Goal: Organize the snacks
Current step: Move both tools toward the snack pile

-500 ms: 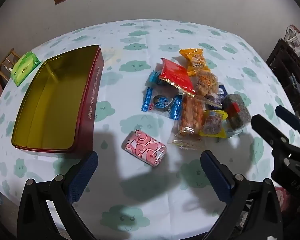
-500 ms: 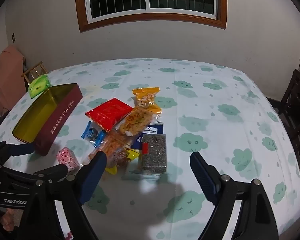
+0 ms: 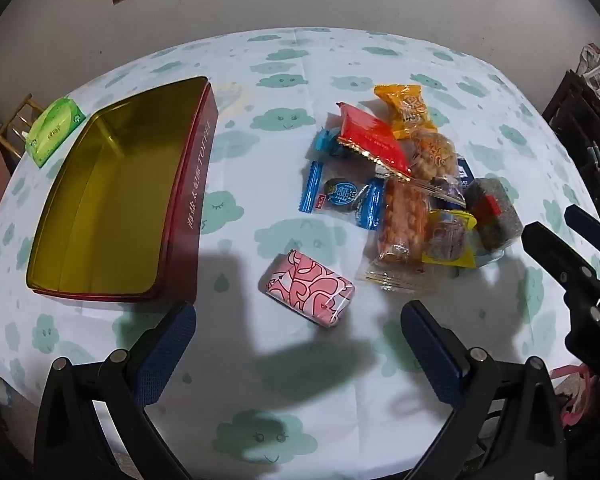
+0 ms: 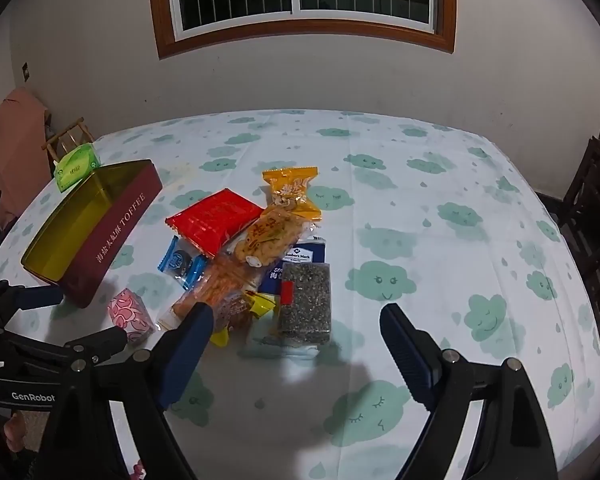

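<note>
Two grippers, both wide open and holding nothing, hang above the table's near edge.

The left gripper (image 3: 298, 330) aims down at the pink pack (image 3: 311, 288), which lies alone just beside the empty tin (image 3: 188, 208); probably the first pick. The right gripper (image 4: 296, 330) faces the grey pack (image 4: 306, 300) at the near end of the snack pile (image 4: 236, 240), untouched. Green tissue pack (image 3: 54, 130) lies behind the tin.
</note>
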The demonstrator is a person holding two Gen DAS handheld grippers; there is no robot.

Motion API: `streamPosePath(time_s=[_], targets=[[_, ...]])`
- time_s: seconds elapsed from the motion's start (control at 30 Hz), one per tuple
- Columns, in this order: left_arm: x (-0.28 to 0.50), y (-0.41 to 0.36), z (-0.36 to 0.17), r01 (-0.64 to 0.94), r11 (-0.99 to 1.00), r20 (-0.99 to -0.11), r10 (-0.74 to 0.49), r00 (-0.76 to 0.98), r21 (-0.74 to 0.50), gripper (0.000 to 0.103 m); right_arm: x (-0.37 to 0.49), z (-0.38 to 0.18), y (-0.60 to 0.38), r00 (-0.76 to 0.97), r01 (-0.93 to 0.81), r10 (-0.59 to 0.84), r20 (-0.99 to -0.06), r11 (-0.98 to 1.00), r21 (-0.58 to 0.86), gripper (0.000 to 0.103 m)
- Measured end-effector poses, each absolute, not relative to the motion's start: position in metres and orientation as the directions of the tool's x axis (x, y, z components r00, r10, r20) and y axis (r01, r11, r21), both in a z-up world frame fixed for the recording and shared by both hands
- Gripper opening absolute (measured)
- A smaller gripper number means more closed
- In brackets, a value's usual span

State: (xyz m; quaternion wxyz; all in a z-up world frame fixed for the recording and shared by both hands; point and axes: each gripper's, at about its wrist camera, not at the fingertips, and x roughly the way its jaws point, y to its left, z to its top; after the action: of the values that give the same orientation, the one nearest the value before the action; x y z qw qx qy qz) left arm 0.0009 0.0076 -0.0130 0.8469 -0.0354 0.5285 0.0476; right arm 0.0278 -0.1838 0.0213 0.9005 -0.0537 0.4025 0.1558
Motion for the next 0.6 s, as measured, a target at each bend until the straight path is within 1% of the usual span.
streamPosePath(time_s=[0.2,0.43,0.6], targets=[[0.0,0.01,-0.017,-0.109,0.994,-0.903,0.024,0.429,-0.026,0.101,0.028,0.017,-0.182,0.619,-0.33,0.244,-0.746,0.943,0.035,0.087],[-0.001,0.017,-0.019,-0.147,0.988,-0.908,0.018,0.417,-0.047,0.101,0.031,0.012,-0.182,0.606,-0.329,0.263,-0.75,0.942,0.064,0.087],[0.0,0.019,-0.02,-0.172,0.985,-0.917,0.052,0.396,-0.019,0.096,0.032,0.011,-0.182,0.601,-0.33,0.273,-0.751,0.941,0.078,0.087]])
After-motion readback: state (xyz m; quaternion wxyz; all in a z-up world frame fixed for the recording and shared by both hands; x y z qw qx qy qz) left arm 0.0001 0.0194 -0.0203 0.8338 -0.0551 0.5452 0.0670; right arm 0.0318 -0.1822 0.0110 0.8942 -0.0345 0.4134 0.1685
